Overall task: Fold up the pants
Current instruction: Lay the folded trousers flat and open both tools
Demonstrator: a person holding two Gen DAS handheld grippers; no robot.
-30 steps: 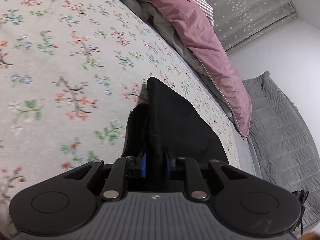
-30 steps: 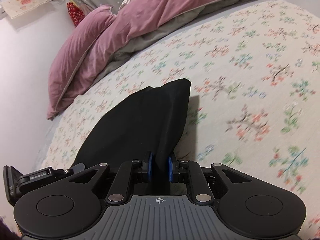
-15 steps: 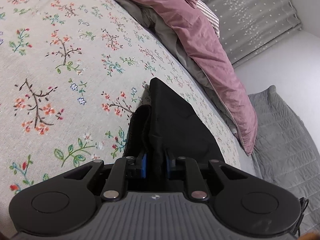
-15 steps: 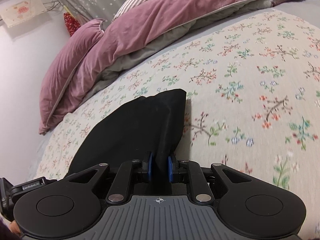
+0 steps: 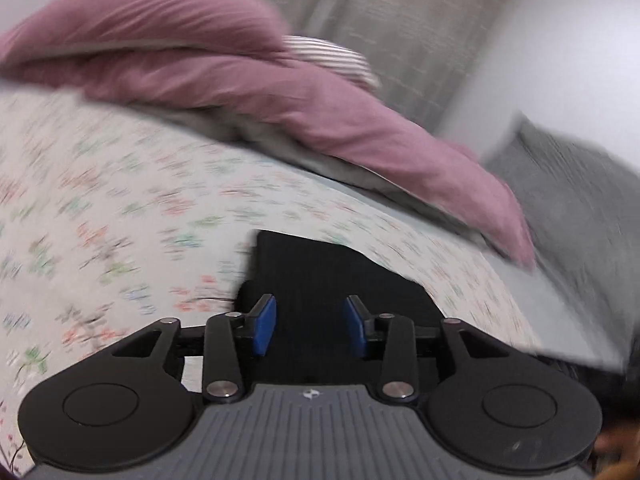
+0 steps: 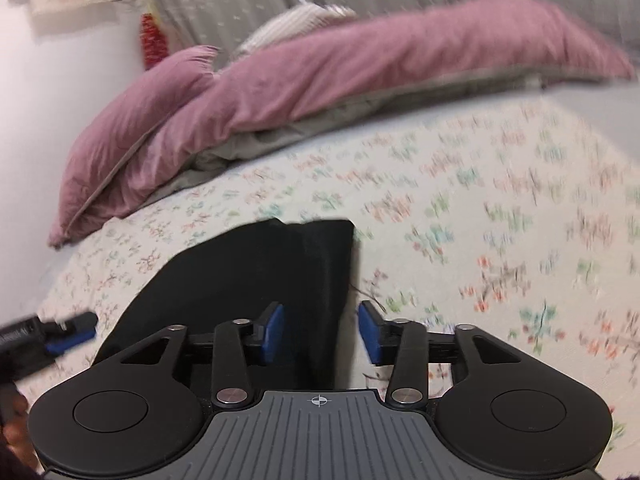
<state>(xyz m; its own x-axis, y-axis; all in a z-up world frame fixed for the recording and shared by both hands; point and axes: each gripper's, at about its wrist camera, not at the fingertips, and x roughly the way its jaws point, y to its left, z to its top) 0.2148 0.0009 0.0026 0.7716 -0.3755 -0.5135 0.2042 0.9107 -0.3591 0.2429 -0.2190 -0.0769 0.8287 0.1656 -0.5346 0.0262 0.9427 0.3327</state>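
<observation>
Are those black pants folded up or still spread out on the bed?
Folded. The black pants lie as a compact flat shape with straight edges on the flowered bedspread, and no separate legs show.

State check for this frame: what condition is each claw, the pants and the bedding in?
Left claw: open, holding nothing, above the pants.
Right claw: open, holding nothing.
Pants: black, folded, lying flat on the bedspread.
Bedspread: floral, spread flat.
Duvet: pink, bunched at the far edge.

A home bedroom; floral bedspread [image 6: 480, 200], pink duvet [image 6: 360, 72], striped pillow [image 5: 332, 56], grey curtains [image 6: 224, 0].
</observation>
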